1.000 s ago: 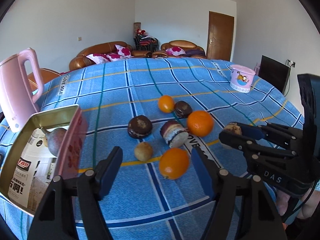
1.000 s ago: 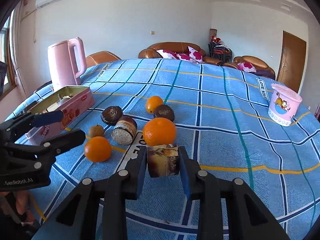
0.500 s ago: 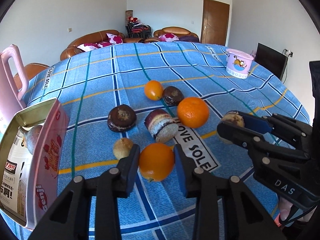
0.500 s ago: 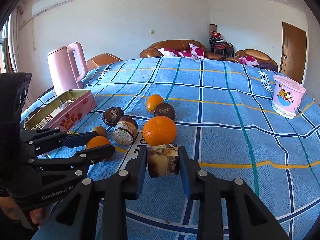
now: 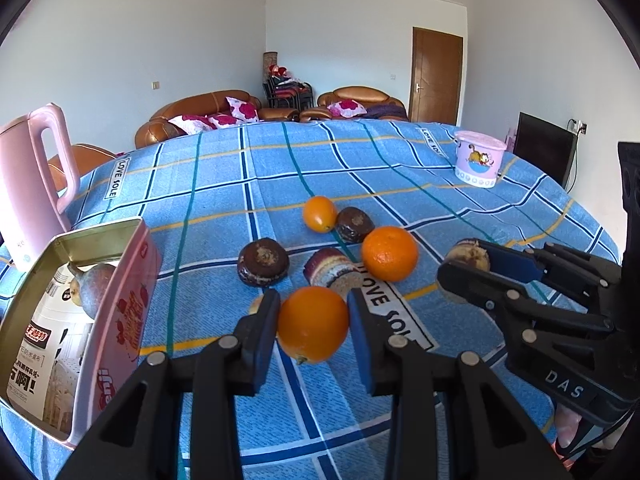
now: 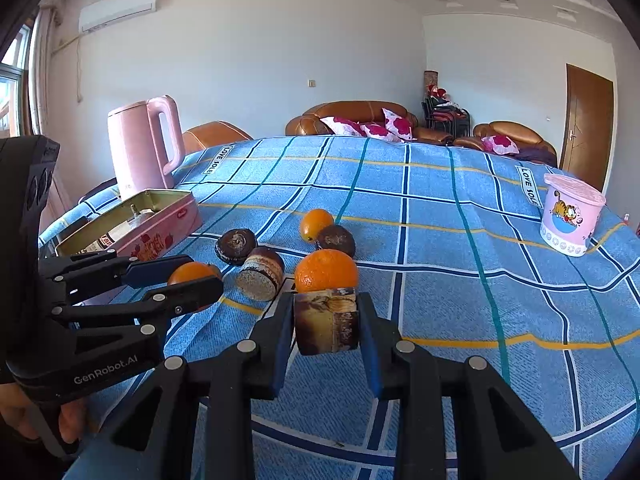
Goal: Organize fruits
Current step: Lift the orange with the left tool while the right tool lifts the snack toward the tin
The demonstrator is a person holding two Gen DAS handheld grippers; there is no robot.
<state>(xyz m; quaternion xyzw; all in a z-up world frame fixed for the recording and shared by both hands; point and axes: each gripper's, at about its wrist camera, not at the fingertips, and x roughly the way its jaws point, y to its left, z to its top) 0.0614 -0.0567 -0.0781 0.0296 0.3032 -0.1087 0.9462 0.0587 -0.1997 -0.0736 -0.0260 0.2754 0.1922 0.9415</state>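
My left gripper [image 5: 313,325] is shut on an orange [image 5: 313,323] and holds it just above the blue checked cloth; it also shows in the right wrist view [image 6: 191,273]. My right gripper [image 6: 326,322] is shut on a brown cake piece [image 6: 326,320], seen in the left wrist view [image 5: 467,255]. A large orange [image 5: 389,253] and a small orange [image 5: 319,213] lie on the cloth. An open pink tin [image 5: 120,316] at the left holds a pear [image 5: 94,286].
Two chocolate pies [image 5: 263,262] [image 5: 354,224] and a layered cake roll [image 5: 330,274] lie among the oranges. A small brown fruit [image 5: 256,304] is partly hidden behind my left finger. A pink kettle [image 6: 142,148] stands far left, a pink cup [image 6: 570,216] far right.
My left gripper moved forward over the near orange, closed on it, and lifted it slightly. My right gripper kept hold of the cake piece and barely moved.
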